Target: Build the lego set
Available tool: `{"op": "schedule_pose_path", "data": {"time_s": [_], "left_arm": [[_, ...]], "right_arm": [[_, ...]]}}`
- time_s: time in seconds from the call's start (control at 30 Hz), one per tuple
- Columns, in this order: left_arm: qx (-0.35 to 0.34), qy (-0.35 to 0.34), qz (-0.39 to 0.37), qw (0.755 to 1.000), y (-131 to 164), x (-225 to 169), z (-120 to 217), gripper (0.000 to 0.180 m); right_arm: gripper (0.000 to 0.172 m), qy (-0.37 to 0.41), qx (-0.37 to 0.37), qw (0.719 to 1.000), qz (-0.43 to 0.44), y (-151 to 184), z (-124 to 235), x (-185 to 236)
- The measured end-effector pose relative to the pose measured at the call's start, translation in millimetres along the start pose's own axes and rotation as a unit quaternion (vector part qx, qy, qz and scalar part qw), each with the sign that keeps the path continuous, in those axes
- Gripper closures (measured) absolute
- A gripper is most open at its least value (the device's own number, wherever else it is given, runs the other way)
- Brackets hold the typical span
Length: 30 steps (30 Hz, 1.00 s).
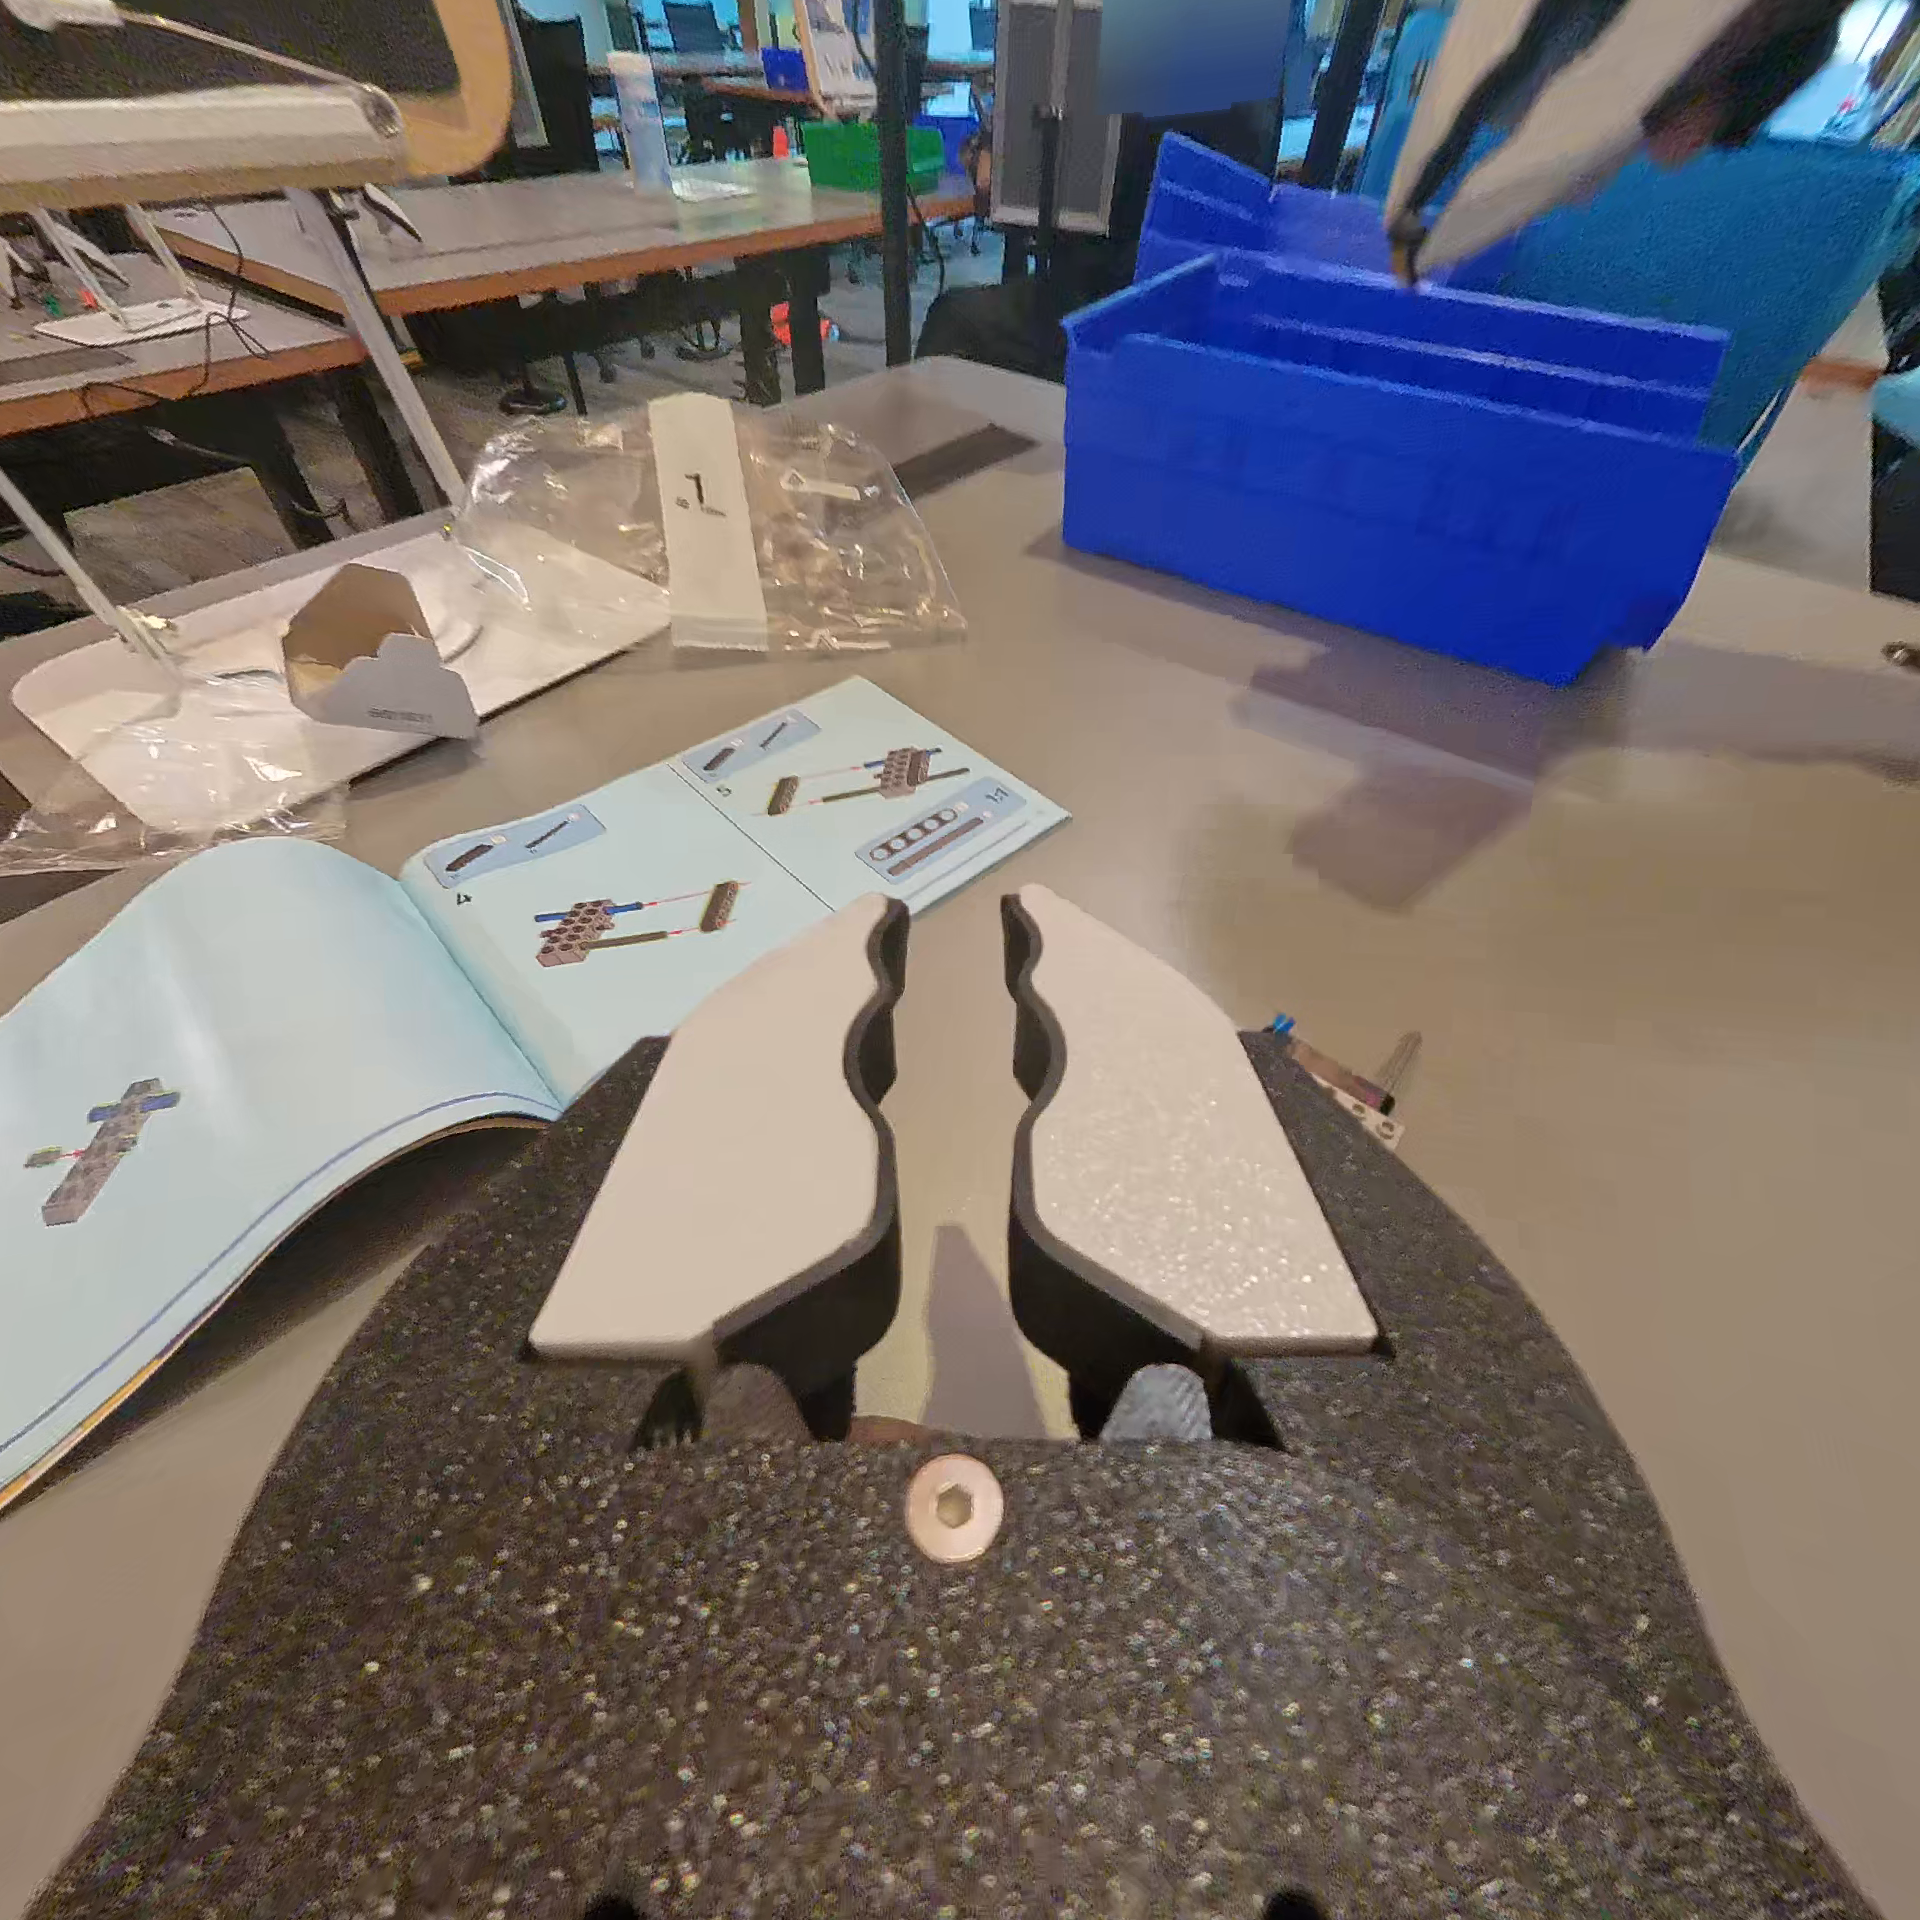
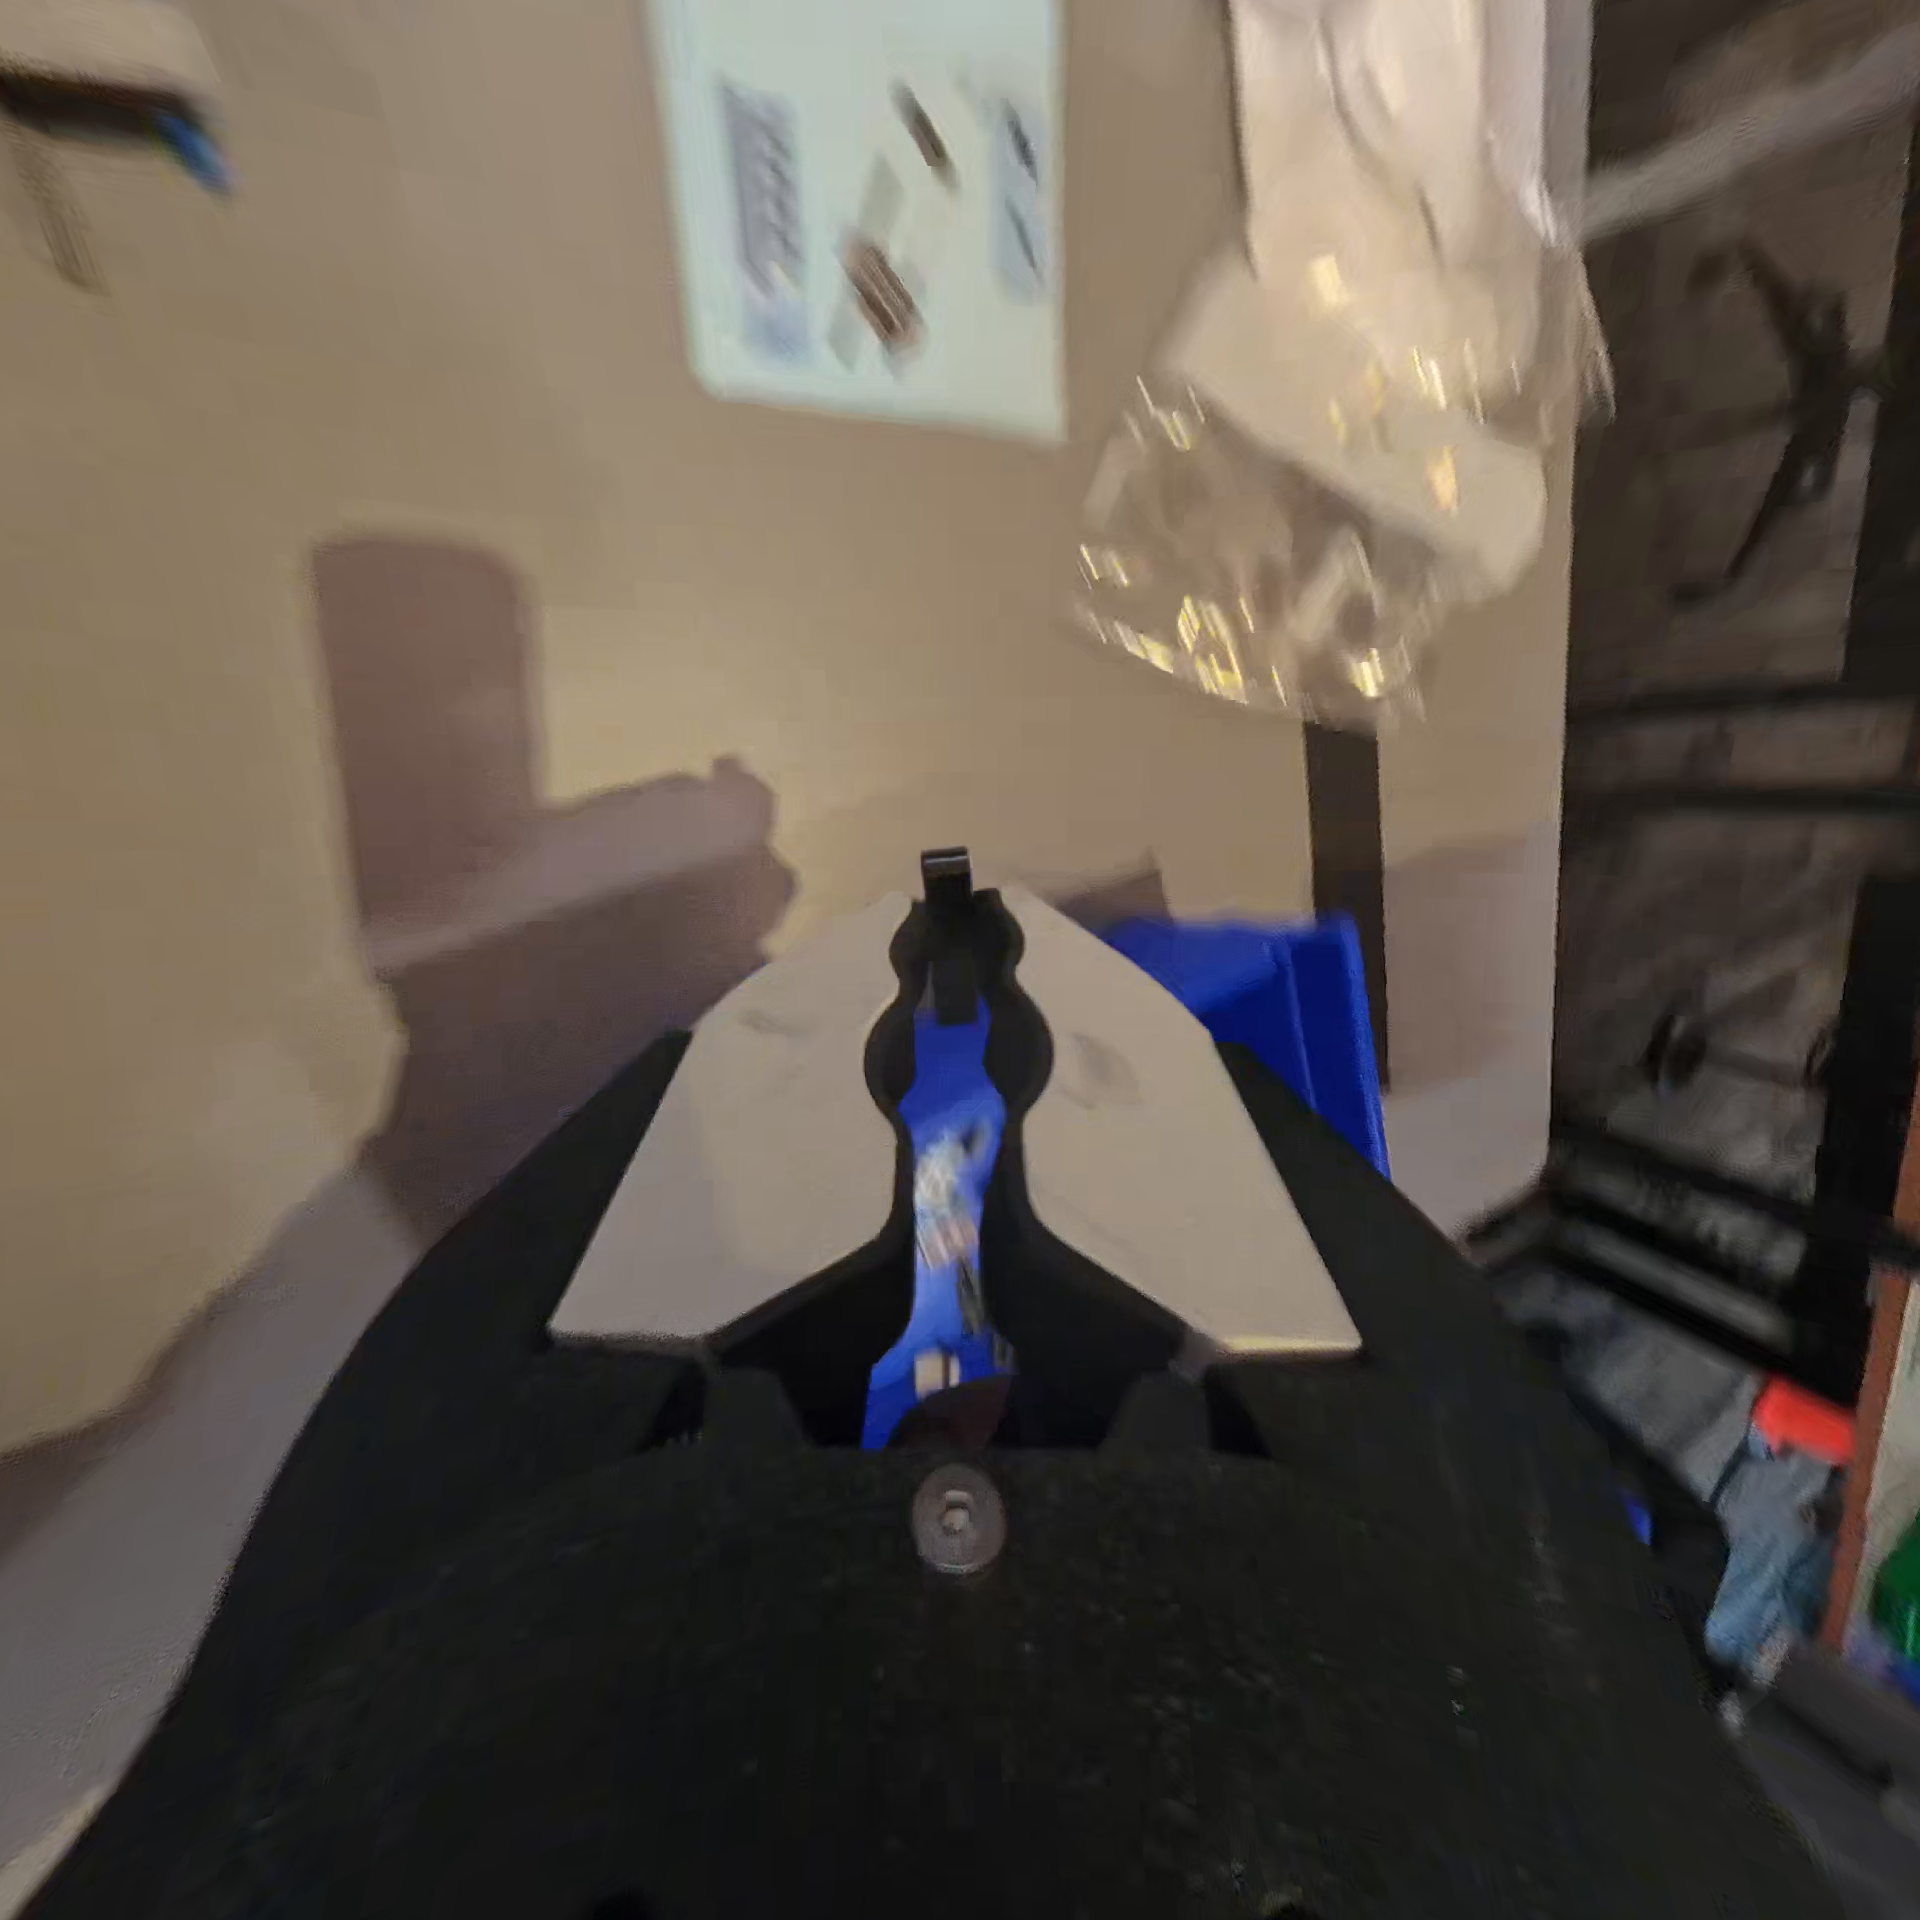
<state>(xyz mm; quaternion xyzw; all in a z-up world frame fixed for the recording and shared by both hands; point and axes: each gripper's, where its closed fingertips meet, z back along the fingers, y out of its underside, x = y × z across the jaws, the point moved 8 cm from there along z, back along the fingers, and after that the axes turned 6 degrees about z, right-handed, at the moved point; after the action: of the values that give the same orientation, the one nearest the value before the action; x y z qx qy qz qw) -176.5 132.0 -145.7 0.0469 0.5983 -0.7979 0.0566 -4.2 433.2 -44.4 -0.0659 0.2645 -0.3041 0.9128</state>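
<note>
The right gripper, above the blue plastic bin, pinches a small black rod-like piece; the left gripper hovers spread and empty over the grey table beside the pale-blue open instruction booklet.

My work surface is a grey table. Directly on it lie an open instruction booklet, a clear plastic bag, a white cardboard piece, a blue bin and small parts.
</note>
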Motion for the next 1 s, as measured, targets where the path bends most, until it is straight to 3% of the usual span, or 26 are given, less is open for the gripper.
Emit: {"op": "schedule_pose_path", "data": {"time_s": [0.23,0.47,0.6,0.77,1.0], "left_arm": [[-0.012,-0.004,-0.004,1.0,-3,9,18,0.163],[-0.031,-0.035,0.003,0.999,-3,18,37,0.164],[-0.033,-0.032,0.033,0.998,-2,23,39,0.164],[0.001,-0.029,0.02,0.999,4,20,32,0.164],[0.021,-0.016,0.015,1.0,11,18,27,0.163]], "right_arm": [[0.163,-0.089,-0.116,0.981,0.126,-141,-58,75],[0.163,-0.156,-0.163,0.955,0.193,-231,-118,132],[0.163,-0.197,-0.153,0.939,0.238,-245,-141,154],[0.163,-0.236,-0.138,0.922,0.272,-238,-153,164],[0.162,-0.243,-0.168,0.918,0.265,-228,-153,166]]}}
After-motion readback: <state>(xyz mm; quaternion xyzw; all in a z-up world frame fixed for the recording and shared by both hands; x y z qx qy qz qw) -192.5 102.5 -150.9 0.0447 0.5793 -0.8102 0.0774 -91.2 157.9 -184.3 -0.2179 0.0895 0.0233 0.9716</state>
